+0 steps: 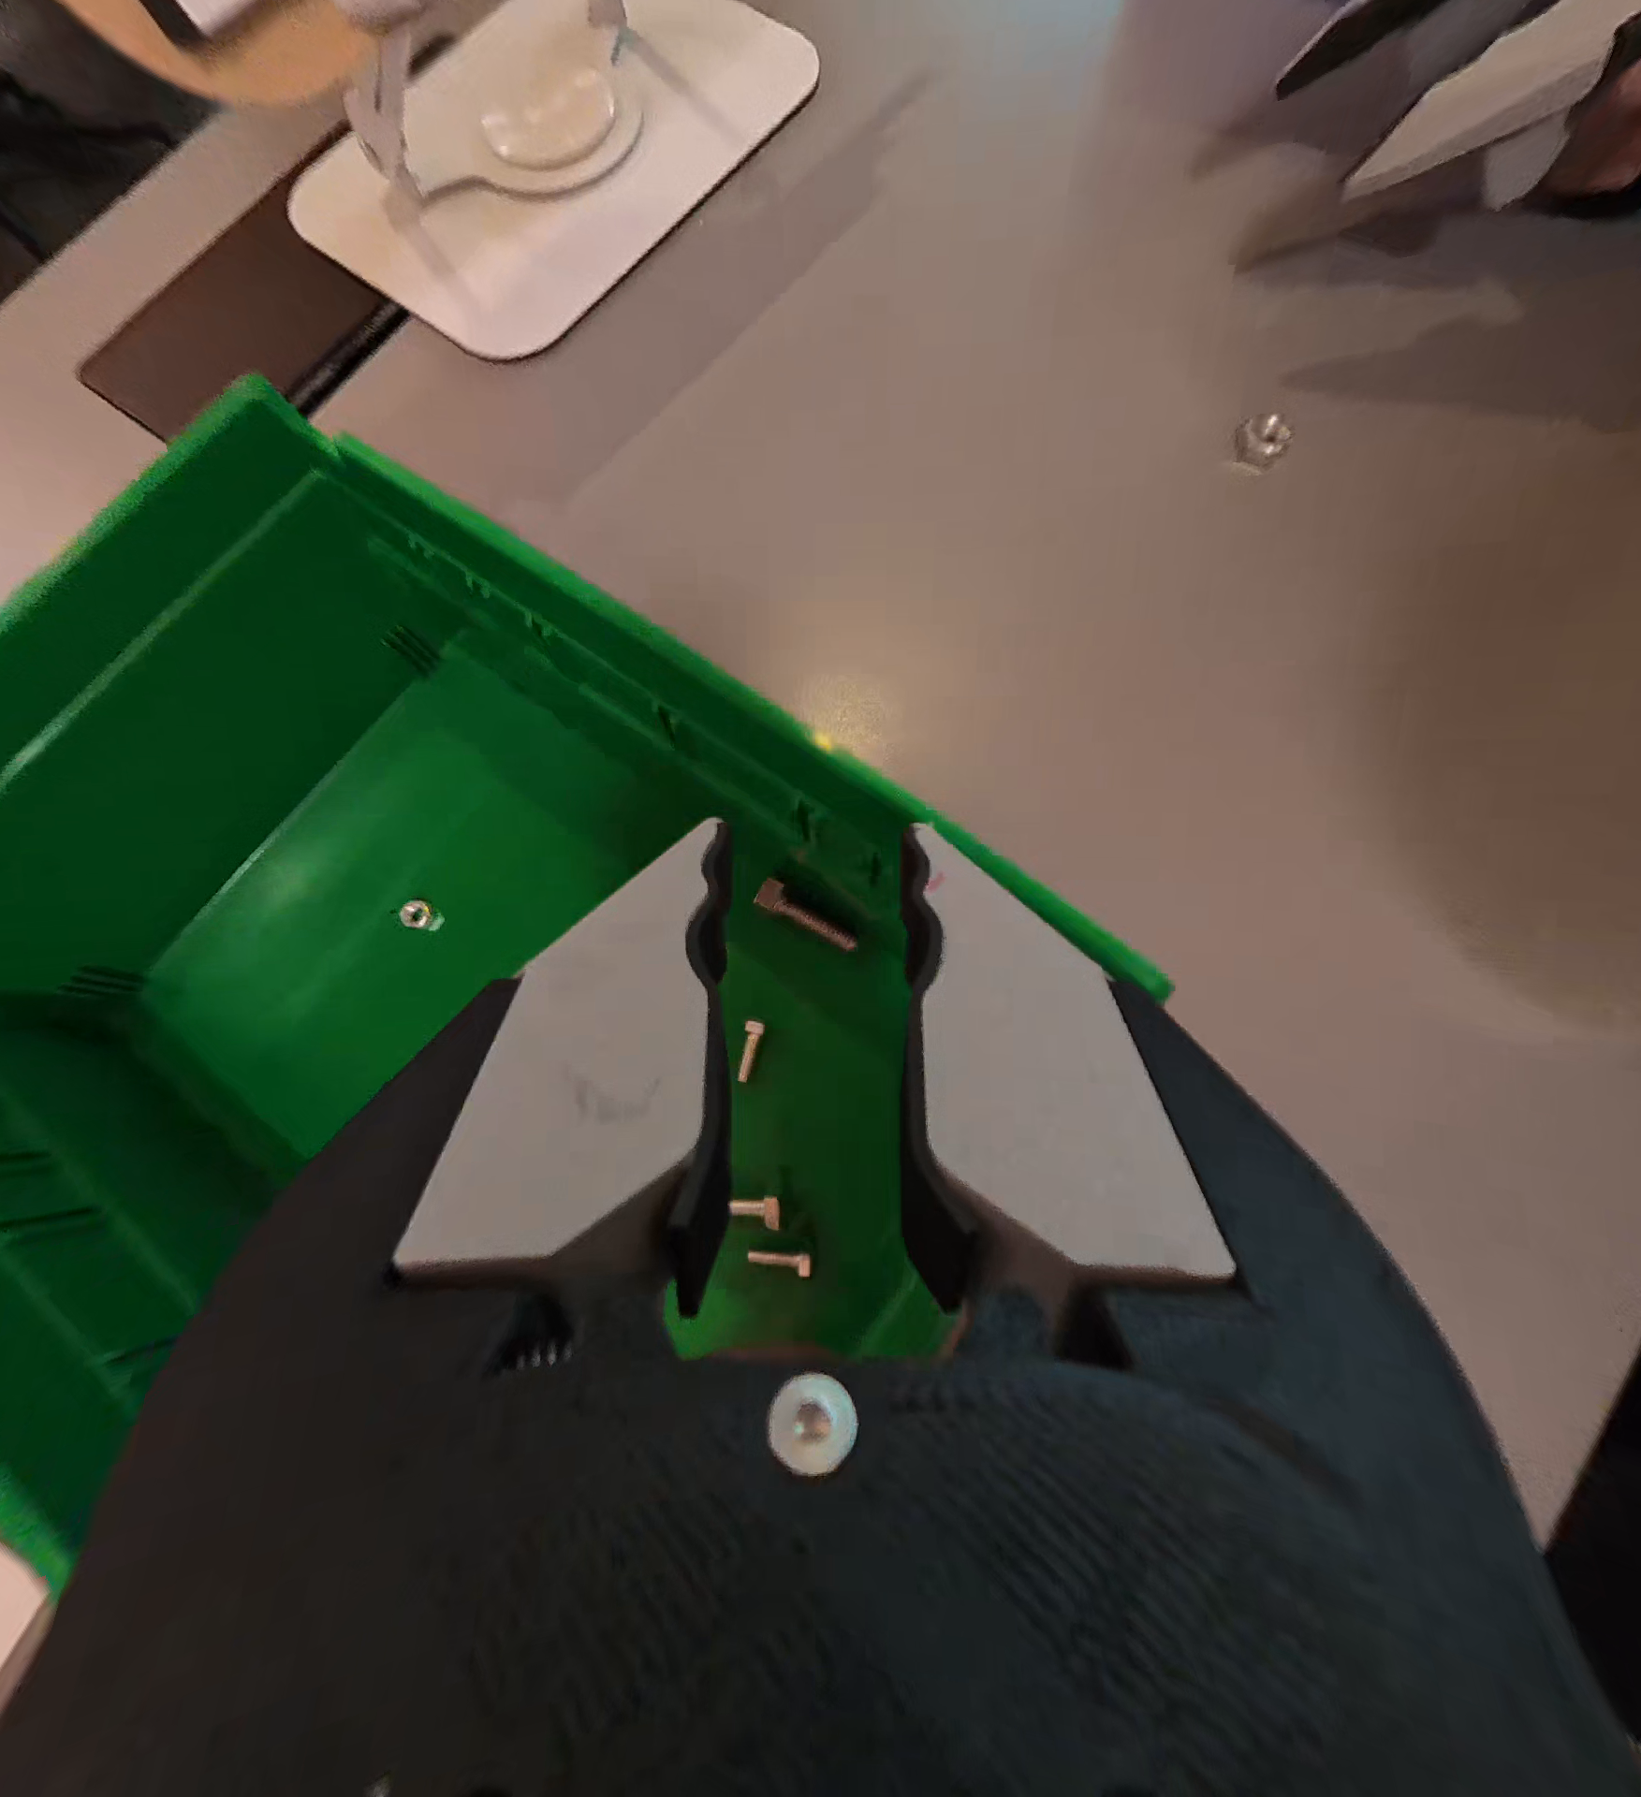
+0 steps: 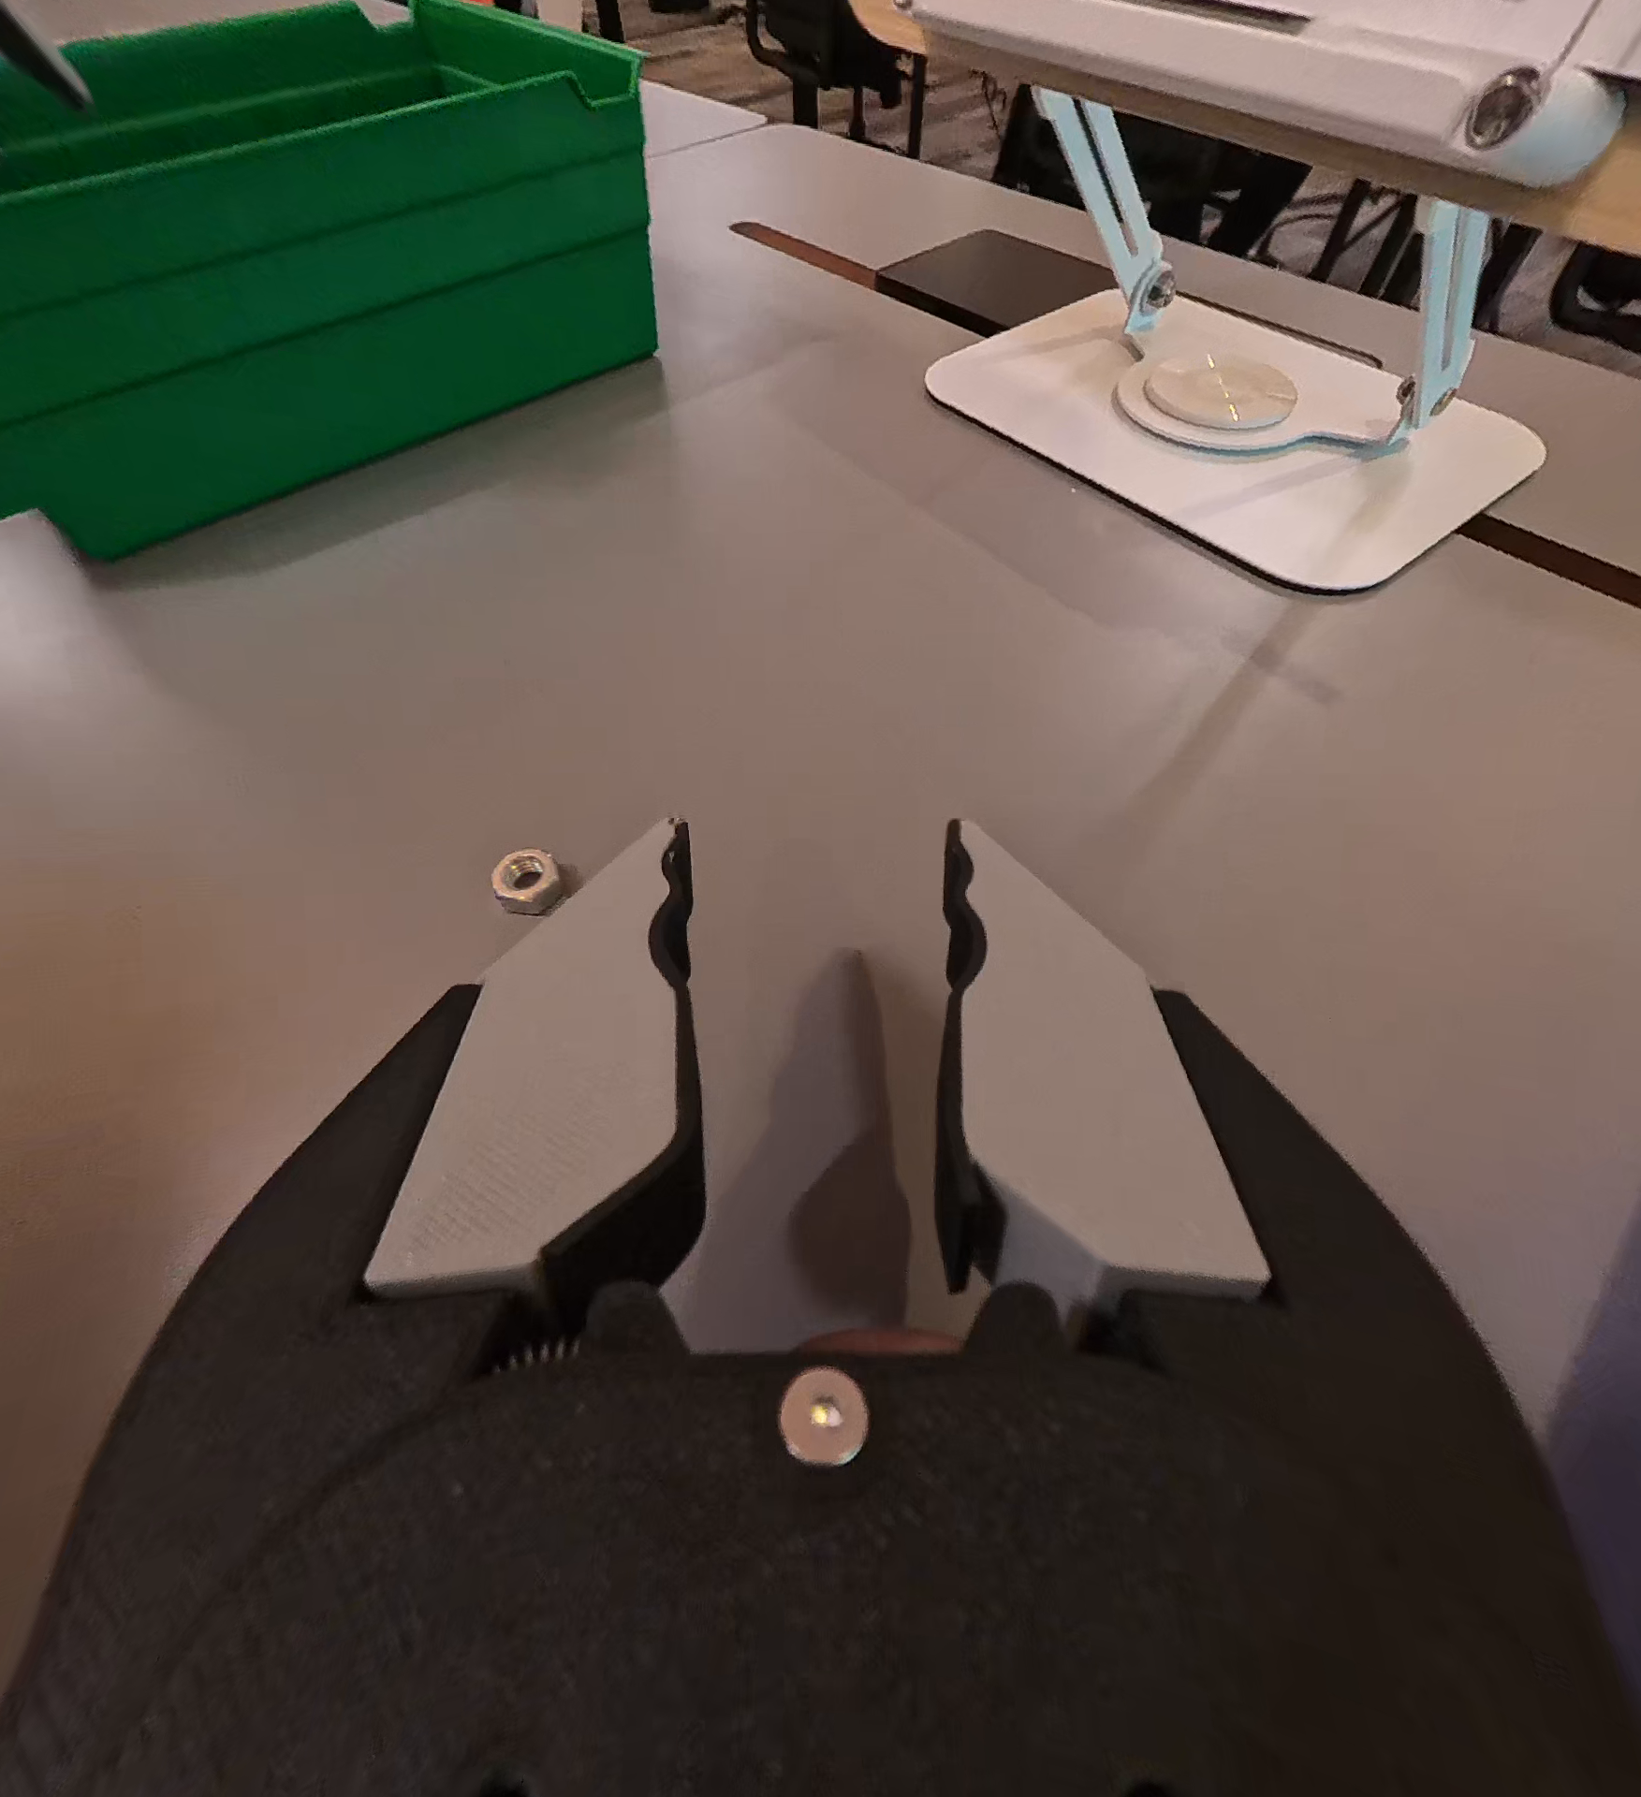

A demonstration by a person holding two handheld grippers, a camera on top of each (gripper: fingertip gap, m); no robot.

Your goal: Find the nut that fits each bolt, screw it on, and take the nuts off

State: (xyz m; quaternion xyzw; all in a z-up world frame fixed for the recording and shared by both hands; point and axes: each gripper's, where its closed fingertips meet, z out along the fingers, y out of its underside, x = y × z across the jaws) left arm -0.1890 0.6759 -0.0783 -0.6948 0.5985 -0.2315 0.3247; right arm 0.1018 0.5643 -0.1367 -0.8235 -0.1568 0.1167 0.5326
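Hovering over green bin (image 1: 213, 778) w/ bolts (image 1: 802, 914), left claw (image 1: 811, 865) agape, empty; right claw (image 2: 816, 865) likewise, nut (image 2: 524, 880) beside.

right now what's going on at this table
A person holds a gripper in each hand, and neither grips anything. The left gripper hangs open over the green bin, where four bolts and a small nut lie. The right gripper is open, low over the table, with a loose nut just left of its fingers. No nut is on a bolt yet.
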